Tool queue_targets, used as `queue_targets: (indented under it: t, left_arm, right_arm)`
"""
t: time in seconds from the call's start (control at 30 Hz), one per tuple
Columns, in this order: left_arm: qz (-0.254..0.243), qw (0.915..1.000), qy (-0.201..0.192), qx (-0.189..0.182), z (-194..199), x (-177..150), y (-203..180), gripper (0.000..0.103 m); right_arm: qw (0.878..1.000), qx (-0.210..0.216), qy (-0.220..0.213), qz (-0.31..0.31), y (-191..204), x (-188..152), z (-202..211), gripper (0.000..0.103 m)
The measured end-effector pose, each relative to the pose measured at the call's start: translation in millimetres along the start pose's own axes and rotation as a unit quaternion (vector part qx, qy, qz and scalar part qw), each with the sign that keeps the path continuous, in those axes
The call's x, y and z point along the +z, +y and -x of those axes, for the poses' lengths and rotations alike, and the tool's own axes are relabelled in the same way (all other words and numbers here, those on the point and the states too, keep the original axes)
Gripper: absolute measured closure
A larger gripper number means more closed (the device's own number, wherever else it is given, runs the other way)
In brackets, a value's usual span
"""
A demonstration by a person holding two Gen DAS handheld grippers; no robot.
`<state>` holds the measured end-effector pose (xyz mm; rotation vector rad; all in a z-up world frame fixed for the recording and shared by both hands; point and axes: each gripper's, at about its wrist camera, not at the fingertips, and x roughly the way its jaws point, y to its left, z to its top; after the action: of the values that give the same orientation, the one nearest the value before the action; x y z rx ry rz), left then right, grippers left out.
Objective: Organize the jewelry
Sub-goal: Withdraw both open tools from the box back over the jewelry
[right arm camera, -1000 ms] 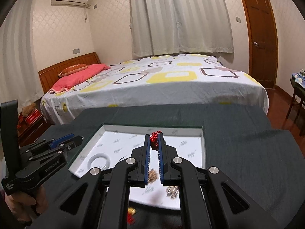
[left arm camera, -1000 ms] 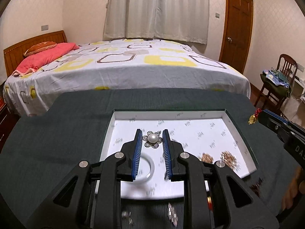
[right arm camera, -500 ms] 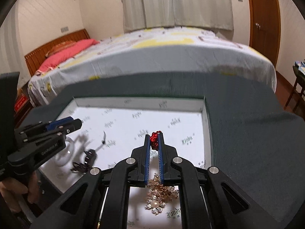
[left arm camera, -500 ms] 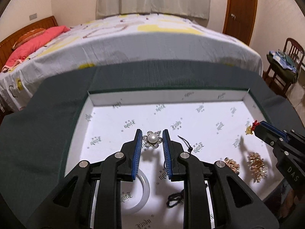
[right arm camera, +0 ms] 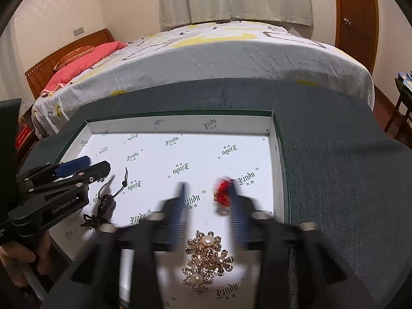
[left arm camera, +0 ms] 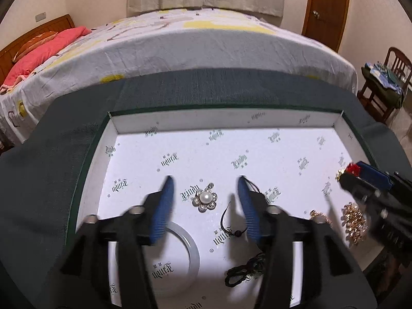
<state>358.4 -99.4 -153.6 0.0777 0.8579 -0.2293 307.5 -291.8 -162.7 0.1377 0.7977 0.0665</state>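
Note:
A shallow white tray point(left arm camera: 231, 121) with printed lettering lies on a dark green cloth. My left gripper point(left arm camera: 204, 181) is open, and a silver flower brooch with a pearl point(left arm camera: 205, 200) lies on the tray floor between its fingers. My right gripper point(right arm camera: 207, 189) is open and blurred; a red bead ornament point(right arm camera: 223, 196) sits by its right finger, touching or just off it. A gold pearl flower brooch point(right arm camera: 207, 258) lies under the right gripper. A white bangle point(left arm camera: 177, 255) and a black cord point(left arm camera: 244, 270) lie near the left gripper.
The tray's far half point(right arm camera: 180, 152) holds nothing. The left gripper point(right arm camera: 59, 193) shows at the left of the right wrist view, beside the black cord point(right arm camera: 103, 206). A bed point(left arm camera: 200, 43) stands behind the table, a wooden chair point(left arm camera: 383, 85) at right.
Both grippers moved down into the tray and opened. The left let go of the silver pearl brooch, which now lies on the tray. The right released its pinch on the red ornament.

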Motion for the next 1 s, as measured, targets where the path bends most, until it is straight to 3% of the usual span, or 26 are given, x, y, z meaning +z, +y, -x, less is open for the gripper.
queue_targets:
  t: [0.23,0.53,0.73,1.0]
  left_arm:
    - [0.011,0.9999,-0.009,-0.008,13,-1,6,0.044]
    - [0.038,0.9984,-0.041,-0.007,67,-16,20,0.038]
    - [0.055,0.9971,-0.052,0.0,97,-42,19,0.038]
    - [0.054,0.9969,-0.055,0.014,126,-83,10,0.038]
  right_arm:
    - [1.0,0.007,-0.02,-0.003,3,1,18,0.056]
    - [0.998,0.013,-0.061,-0.012,8,-5,66,0.056]
    - [0.998,-0.002,-0.066,-0.013,4,-31,94,0.056]
    - [0.999,-0.028,-0.04,-0.008,-2,-82,112,0.056]
